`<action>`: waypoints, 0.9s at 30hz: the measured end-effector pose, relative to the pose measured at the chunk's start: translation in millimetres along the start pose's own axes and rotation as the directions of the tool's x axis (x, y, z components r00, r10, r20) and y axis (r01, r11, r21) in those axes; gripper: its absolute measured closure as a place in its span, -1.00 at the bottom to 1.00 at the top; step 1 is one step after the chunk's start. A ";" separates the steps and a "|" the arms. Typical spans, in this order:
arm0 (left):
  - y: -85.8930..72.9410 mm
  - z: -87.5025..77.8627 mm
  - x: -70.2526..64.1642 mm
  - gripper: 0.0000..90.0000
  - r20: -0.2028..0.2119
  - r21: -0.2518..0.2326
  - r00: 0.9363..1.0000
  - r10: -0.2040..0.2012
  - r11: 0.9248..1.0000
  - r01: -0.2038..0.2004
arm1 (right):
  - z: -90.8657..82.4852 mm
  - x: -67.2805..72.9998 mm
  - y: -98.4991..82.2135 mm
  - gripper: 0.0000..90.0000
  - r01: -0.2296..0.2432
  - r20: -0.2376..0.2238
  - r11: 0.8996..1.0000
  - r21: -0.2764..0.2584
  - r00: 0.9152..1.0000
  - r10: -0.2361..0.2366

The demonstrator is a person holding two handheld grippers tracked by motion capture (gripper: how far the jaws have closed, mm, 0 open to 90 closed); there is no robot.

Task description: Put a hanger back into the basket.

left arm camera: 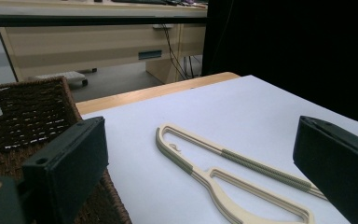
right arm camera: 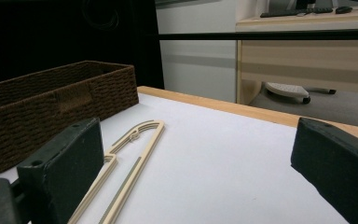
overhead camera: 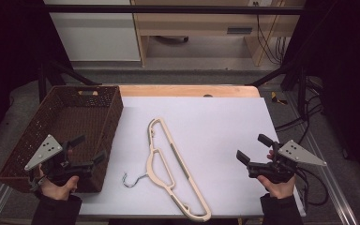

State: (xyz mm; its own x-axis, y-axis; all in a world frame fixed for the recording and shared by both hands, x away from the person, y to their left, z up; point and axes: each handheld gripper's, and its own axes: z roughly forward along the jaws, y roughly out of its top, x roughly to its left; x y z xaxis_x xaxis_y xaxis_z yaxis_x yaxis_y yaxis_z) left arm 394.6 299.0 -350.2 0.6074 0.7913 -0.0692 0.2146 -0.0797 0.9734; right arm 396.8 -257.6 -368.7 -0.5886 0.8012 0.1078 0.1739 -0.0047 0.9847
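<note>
At the near edge of the table [overhead camera: 225, 117], two hands hold a claw each, well apart. The left claw [overhead camera: 90, 149] hangs over the near right corner of the basket [overhead camera: 33, 136], its jaws spread wide with nothing between them; the left hand [overhead camera: 56, 185] grips it from below, and its grey plate [overhead camera: 44, 151] tilts up on the outer side. The right claw [overhead camera: 253, 147] sits above the right side of the table, jaws likewise wide apart and empty, held by the right hand [overhead camera: 276, 185]. Between the two claws lies the hanger [overhead camera: 171, 171], flat on the white sheet that covers the table. It touches neither claw. Its long cream body runs slantwise, with one end near the front edge and the other pointing away toward the middle of the table. Grey-green strips run along its arms. Its metal hook [overhead camera: 130, 179] sticks out on the left, toward the basket, and stops short of it. In the left gripper view the hanger [left arm camera: 223, 179] shows between the two black jaws, just to the right of the basket [left arm camera: 28, 116]. In the right gripper view the hanger [right arm camera: 121, 165] runs beside the left jaw, with the basket [right arm camera: 60, 109] farther off. The basket is brown and woven, with a handle slot in its far wall, and it overhangs the left side of the table. Beyond the white sheet a strip of bare wood shows at the far edge. Farther back stands a wooden desk [overhead camera: 215, 23] on a grey floor, with cables [overhead camera: 269, 42] hanging at its right.
</note>
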 end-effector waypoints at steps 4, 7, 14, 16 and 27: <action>0.1 -0.5 -2.3 -0.91 0.008 -0.005 1.000 0.001 1.000 -0.001 | -0.9 0.7 0.3 -0.94 -0.003 -0.003 1.000 -0.001 1.000 0.003; 0.6 1.1 -3.9 -0.88 0.021 0.002 1.000 0.010 1.000 -0.010 | 0.6 1.8 0.7 -0.93 0.001 -0.006 1.000 0.005 1.000 -0.001; -0.1 10.4 -14.2 -0.81 0.043 0.045 0.998 0.039 0.998 -0.041 | 6.8 8.7 1.1 -0.92 0.027 -0.023 0.999 0.025 0.999 -0.027; -0.7 14.5 -18.1 -0.79 0.055 0.064 0.997 0.049 0.997 -0.052 | 8.6 11.5 1.2 -0.92 0.024 -0.033 0.999 0.036 0.999 -0.023; -7.1 32.5 -35.9 -0.71 0.117 0.131 0.991 0.070 0.988 -0.085 | 16.3 23.3 0.9 -0.92 0.036 -0.072 0.997 0.064 0.997 -0.031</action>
State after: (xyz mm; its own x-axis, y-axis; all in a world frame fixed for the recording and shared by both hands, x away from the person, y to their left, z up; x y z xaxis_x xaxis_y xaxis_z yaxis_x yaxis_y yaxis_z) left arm 396.2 251.4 -361.7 0.7065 0.7072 -0.0265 0.2610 -0.2256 0.9386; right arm 396.1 -229.2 -367.5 -0.6491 0.7557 0.0869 0.2034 0.0623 0.9771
